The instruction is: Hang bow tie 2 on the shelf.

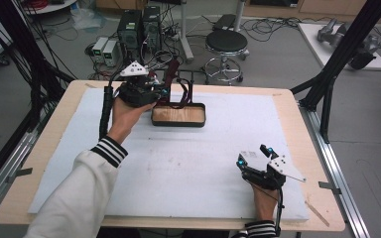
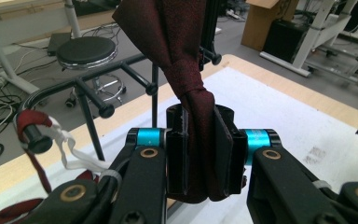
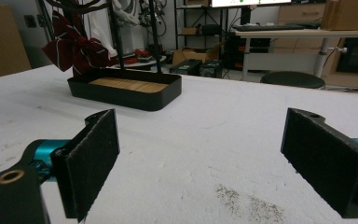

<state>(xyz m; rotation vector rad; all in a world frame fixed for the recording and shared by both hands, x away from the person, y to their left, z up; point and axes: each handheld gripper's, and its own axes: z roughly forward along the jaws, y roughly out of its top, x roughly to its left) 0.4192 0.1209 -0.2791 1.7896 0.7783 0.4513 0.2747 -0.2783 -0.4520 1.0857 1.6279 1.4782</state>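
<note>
Left tongs [image 2: 200, 161] clamped on the dark red tie [image 2: 186, 51], up at the black rack [image 2: 121, 77] behind the tray [image 1: 178, 121]. Right tongs [image 3: 200, 158] wide apart, idle on the table [image 1: 188, 168]. Likely mid-hang; next: drape over a peg, release.

tie [image 2: 186, 60]: dark red woven cloth (matt) | tray [image 3: 121, 95]: black rim, wood floor | pads [image 3: 93, 158]: rough felt
</note>
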